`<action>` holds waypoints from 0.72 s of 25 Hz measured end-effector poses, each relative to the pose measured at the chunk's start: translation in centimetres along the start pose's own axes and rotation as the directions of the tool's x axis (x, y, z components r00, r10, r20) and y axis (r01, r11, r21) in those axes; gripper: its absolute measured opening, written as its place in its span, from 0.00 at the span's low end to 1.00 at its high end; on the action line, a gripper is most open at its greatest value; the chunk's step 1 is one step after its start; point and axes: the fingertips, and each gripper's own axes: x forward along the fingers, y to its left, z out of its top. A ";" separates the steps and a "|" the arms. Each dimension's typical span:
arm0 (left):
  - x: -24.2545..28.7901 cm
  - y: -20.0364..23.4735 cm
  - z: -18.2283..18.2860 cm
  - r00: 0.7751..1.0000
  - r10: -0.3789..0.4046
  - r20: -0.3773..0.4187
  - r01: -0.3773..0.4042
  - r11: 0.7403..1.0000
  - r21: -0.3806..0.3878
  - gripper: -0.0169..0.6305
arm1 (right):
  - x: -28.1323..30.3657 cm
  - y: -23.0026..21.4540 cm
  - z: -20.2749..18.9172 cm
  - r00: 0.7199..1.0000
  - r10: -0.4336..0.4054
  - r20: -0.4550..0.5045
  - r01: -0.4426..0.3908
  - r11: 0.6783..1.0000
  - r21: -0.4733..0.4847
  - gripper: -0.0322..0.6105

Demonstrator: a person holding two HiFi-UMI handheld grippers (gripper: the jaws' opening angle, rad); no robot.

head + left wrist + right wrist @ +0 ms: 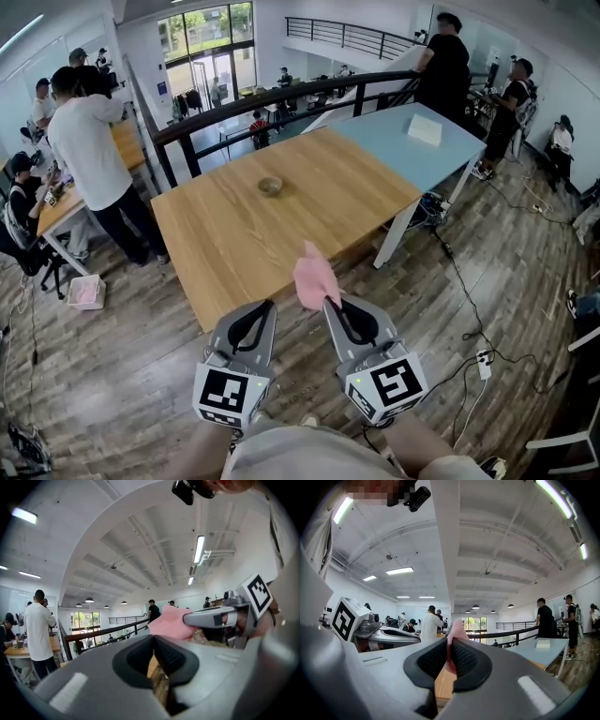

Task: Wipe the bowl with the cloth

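1. The bowl (270,186) sits on the wooden table (234,234), at 12 o'clock from my tongs and well apart from them.
2. The pink cloth (314,277) is pinched in my right tongs (330,302) and sticks out past their tips toward 12 o'clock.
3. My left tongs (270,306) are closed on nothing, just beside the right at 9 o'clock.
4. A blue table (412,155) joins the wooden one at 2 o'clock.
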 end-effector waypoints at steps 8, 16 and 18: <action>0.6 -3.0 0.1 1.000 0.012 0.003 -0.012 1.000 -0.002 0.03 | -2.4 -2.2 -0.1 1.000 -0.002 0.018 0.002 1.000 -0.001 0.08; 0.8 -4.4 0.0 1.000 0.015 0.007 -0.014 1.000 -0.015 0.03 | -3.2 -2.2 -0.2 1.000 0.019 0.023 -0.019 1.000 -0.011 0.08; 1.0 -4.6 -0.2 1.000 0.013 0.004 -0.013 1.000 -0.014 0.03 | -3.3 -2.4 -0.3 1.000 0.017 0.023 -0.017 1.000 -0.011 0.08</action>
